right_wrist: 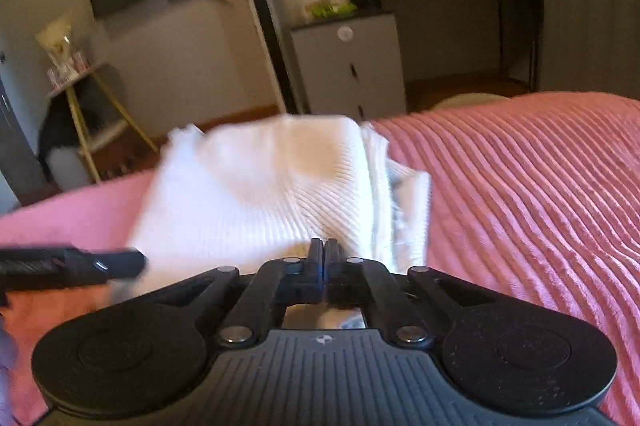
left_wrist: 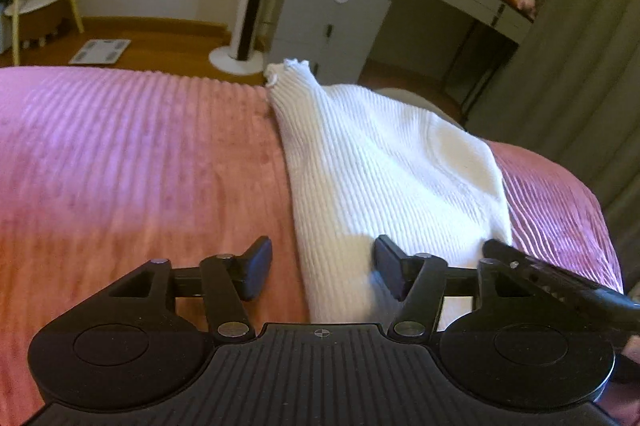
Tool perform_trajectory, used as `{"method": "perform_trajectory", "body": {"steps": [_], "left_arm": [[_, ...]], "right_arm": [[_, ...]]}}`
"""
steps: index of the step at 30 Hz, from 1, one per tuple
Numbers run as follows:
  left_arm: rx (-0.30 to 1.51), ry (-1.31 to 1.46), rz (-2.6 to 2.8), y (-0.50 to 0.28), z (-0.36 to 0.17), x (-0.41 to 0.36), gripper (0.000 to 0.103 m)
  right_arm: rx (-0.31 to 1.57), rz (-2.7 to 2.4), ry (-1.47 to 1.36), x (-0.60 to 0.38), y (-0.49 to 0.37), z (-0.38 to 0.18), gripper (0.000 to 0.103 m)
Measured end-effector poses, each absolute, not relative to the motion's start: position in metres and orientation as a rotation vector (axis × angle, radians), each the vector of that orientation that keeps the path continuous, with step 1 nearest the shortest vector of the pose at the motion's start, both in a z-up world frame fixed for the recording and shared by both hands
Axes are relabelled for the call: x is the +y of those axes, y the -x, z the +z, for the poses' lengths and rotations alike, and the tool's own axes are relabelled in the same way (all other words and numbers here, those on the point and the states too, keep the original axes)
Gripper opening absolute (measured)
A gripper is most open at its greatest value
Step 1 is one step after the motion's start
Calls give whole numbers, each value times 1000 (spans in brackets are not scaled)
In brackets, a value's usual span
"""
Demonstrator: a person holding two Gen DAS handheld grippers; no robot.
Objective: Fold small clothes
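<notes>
While the white knit top (left_wrist: 384, 178) is lying part-folded mid-frame on the pink bedspread (left_wrist: 120, 166) | left gripper (left_wrist: 322, 268) fingers are standing apart, empty | right gripper (right_wrist: 324, 258) fingers are pressing together, seemingly empty | next: regripping an edge to fold over.

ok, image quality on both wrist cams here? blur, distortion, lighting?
Left wrist: mostly sharp, the white ribbed knit garment shows clear texture; fisheye bends the pink ribbed bedspread; warm dim light, violet sheen at far left. Right wrist: motion blur smears the garment's far edge and the room behind; the near black tool stays crisp.
</notes>
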State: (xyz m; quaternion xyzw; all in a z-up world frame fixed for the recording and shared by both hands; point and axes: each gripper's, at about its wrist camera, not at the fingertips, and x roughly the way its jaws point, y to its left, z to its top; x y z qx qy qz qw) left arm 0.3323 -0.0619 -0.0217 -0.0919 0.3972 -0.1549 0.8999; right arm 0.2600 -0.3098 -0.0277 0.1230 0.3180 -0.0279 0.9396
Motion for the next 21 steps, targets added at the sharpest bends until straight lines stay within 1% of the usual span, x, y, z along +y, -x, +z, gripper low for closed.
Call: {"method": "perform_trajectory", "body": {"steps": [2,3,4,8,9,10,13,15,17,18,19,21], "left_arm": [[842,163,-339,-338,-32,-66,77],[850,148,-338,-342,-39,-67,83],[851,148,-333,-344,-43,-65,87],[860,238,-357,-347,-35,-48,83],[853,253,-356,-348,-32,-47,81],[845,267,-352,-349,-29,-45,80],[849,274,-350,-356,-26,-50,80],[861,289,-354,-360,-30,-55,81],[885,293,-368,-363,-36,-60,83],[896,294,-369,-363,-39,-63,84],[907,303,-382,-362,-43,-65,86],[911,310,-414,-360,-45,-64,87]], "right_arm": [[641,-46,-242,-319,-259,-37,0],[641,-37,-255,-323,-258,-39,0],[641,-25,-266,-325,-256,-38,0],[634,26,-313,-330,-248,-20,0],[613,19,-323,-332,-247,-12,2],[583,-1,-319,-333,-248,-5,4],[565,-11,-330,-333,-267,6,4],[598,-5,-309,-330,-284,1,5],[701,-26,-281,-330,-303,-19,3],[721,-39,-281,-332,-306,-27,3],[707,-34,-301,-337,-303,-29,3],[706,-27,-385,-348,-293,-24,3]]}}
